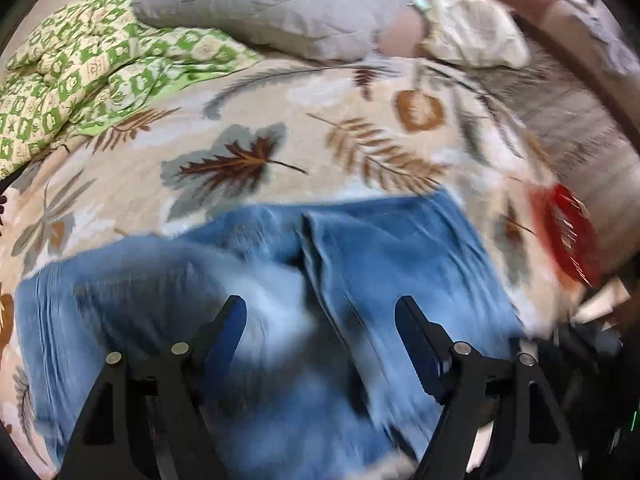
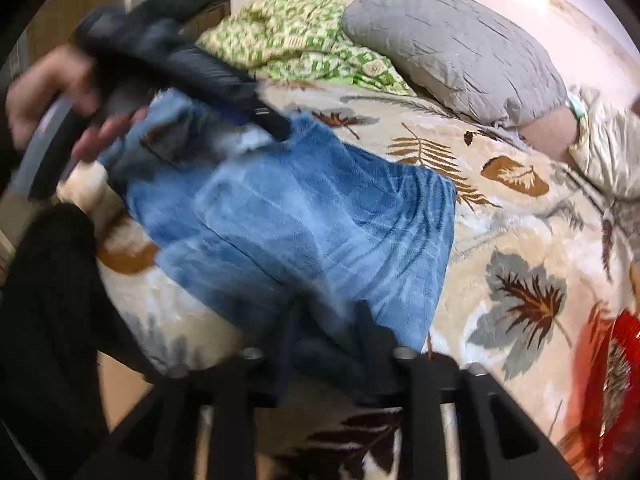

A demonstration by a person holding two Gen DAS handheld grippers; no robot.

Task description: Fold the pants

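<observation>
My left tool gapes over the folded jeans near the bed's edge; right tool seems open, blurred.

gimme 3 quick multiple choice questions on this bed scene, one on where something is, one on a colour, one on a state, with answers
1. Where do the jeans lie?
A. on the leaf-print blanket
B. on the grey pillow
C. on the floor

2. What colour is the checked quilt beside the pillow?
A. red and black
B. green and cream
C. plain blue

3. How does the left gripper stand?
A. shut on a red comb
B. shut on the pillow
C. open above the jeans

Answers:
1. A: blue denim rests flat on the leaf pattern.
2. B: green squares on a cream ground.
3. C: its fingers stand apart, with nothing clamped between them.
</observation>
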